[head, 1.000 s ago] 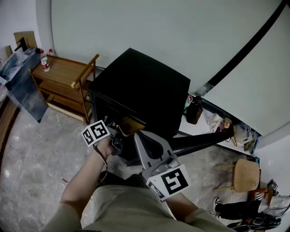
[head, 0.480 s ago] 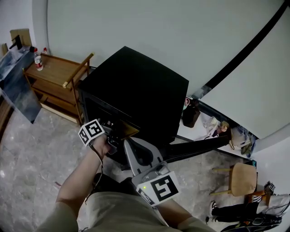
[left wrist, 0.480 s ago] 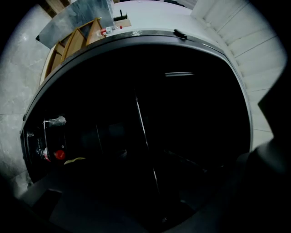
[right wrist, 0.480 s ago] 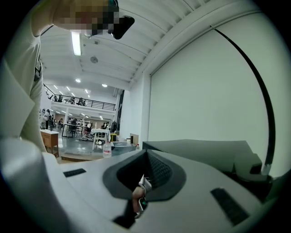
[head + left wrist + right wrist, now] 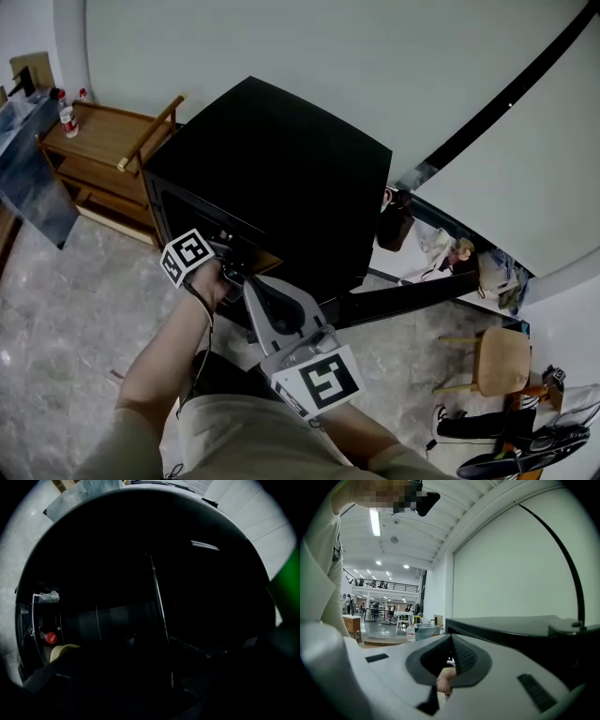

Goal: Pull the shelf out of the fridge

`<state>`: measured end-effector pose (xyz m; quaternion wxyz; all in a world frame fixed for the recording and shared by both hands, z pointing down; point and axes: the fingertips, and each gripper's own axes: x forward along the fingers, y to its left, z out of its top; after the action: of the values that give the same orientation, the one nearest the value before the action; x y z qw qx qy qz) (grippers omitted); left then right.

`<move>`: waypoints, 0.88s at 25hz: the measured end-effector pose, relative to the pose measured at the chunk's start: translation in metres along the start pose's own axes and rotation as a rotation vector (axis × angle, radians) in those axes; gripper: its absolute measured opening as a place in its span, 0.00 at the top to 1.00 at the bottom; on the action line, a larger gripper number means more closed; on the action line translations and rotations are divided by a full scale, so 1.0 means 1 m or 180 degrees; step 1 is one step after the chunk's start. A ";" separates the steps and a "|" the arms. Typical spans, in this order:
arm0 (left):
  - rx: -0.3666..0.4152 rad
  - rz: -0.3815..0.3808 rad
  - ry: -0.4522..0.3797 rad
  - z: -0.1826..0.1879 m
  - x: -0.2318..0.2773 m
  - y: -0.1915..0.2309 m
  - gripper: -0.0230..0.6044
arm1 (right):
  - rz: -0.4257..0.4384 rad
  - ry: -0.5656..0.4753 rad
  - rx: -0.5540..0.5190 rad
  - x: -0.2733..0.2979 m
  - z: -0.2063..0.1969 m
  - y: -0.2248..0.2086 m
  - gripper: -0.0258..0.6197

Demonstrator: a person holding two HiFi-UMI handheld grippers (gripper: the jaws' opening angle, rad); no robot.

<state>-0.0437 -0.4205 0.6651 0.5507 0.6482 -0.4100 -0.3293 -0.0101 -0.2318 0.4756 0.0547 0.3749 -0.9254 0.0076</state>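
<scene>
No legible text anywhere, bottle (image 5: 64, 114) label possibly printed, too small to read

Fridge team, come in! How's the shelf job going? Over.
Left gripper at open fridge, fingers have just been closing, grip too dark to see. Right gripper shut, empty, just behind. Shelf not out yet.

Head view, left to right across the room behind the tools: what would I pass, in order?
Water bottle → wooden cart → black fridge → dark brown container → wooden stool. The two tools overlap the fridge, so they are left out.
</scene>
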 end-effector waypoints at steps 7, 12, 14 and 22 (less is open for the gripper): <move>-0.0108 -0.0169 -0.0004 -0.005 0.014 -0.005 0.76 | -0.0053 0.0048 0.0043 -0.005 -0.013 -0.002 0.97; -0.0301 -0.0156 -0.0034 -0.006 0.014 -0.011 0.93 | -0.0075 0.0074 0.0121 -0.009 -0.016 -0.004 0.96; -0.0330 -0.0131 -0.0030 -0.006 0.013 -0.011 0.94 | -0.0063 0.0114 0.0118 -0.011 -0.018 -0.005 0.96; -0.0453 -0.0025 -0.0033 -0.008 -0.002 -0.011 0.94 | 0.0064 0.0245 0.0107 -0.012 -0.011 0.001 0.97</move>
<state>-0.0358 -0.4144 0.6554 0.5919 0.6073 -0.3858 -0.3632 -0.0009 -0.2224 0.4857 0.0840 0.3659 -0.9261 0.0381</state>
